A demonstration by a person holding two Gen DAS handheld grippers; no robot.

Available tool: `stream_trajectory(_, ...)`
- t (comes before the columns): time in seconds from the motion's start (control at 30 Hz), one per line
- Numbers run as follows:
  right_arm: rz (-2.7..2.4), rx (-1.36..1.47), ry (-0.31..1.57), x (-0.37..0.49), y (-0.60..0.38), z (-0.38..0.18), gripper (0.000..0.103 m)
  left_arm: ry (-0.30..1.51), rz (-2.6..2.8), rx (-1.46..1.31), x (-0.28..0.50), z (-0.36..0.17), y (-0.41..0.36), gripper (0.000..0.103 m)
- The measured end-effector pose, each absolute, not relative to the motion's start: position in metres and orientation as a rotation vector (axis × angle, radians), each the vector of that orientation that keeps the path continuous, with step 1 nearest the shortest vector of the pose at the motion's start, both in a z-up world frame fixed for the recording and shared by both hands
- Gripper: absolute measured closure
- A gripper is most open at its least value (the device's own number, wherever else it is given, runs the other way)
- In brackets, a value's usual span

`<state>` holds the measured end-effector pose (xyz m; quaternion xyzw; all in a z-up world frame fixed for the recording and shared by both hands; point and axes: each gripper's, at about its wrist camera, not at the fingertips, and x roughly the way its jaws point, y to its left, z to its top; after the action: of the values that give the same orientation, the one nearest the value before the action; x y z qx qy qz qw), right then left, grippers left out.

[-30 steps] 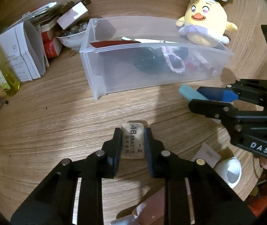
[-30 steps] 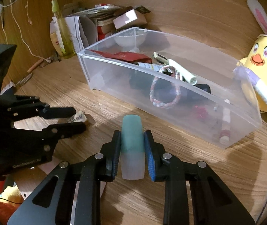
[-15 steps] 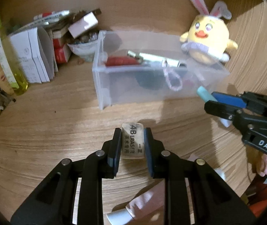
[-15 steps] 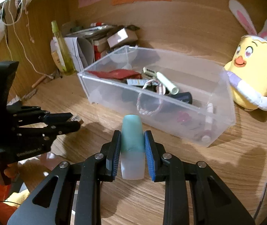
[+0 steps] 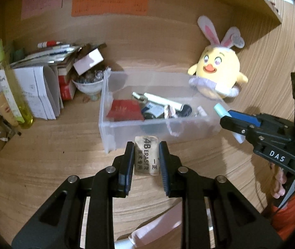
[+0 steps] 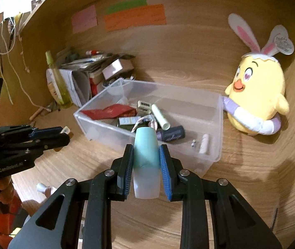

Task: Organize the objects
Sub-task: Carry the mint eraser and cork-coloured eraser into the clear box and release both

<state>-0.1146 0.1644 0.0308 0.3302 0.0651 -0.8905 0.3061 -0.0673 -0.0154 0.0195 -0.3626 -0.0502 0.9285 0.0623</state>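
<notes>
Left tool (image 5: 146, 157) clamps a 4B eraser (image 5: 146, 158); right tool (image 6: 146, 161) grips a teal tube (image 6: 146, 161) before the clear plastic bin (image 6: 188, 159).

Wooden desk (image 5: 43, 161), wooden back wall (image 6: 188, 47) with coloured paper notes (image 5: 109, 5).

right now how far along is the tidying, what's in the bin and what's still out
Partly done. The clear bin already holds a red booklet, a white tube, a dark cylinder and other small items. In hand: the left gripper clamps an eraser, the right gripper a teal-capped stick; neither is over the bin. Both still need dropping in.
</notes>
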Motion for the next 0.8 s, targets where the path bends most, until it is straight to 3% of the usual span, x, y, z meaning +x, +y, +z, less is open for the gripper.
stream_trajectory(0.8, -2.463, 0.808, 0.194, -0.167, 0.169, 0.058, 0.080, -0.125, 2.795, -1.057, -0.132, 0.035, 0.003, 0.080)
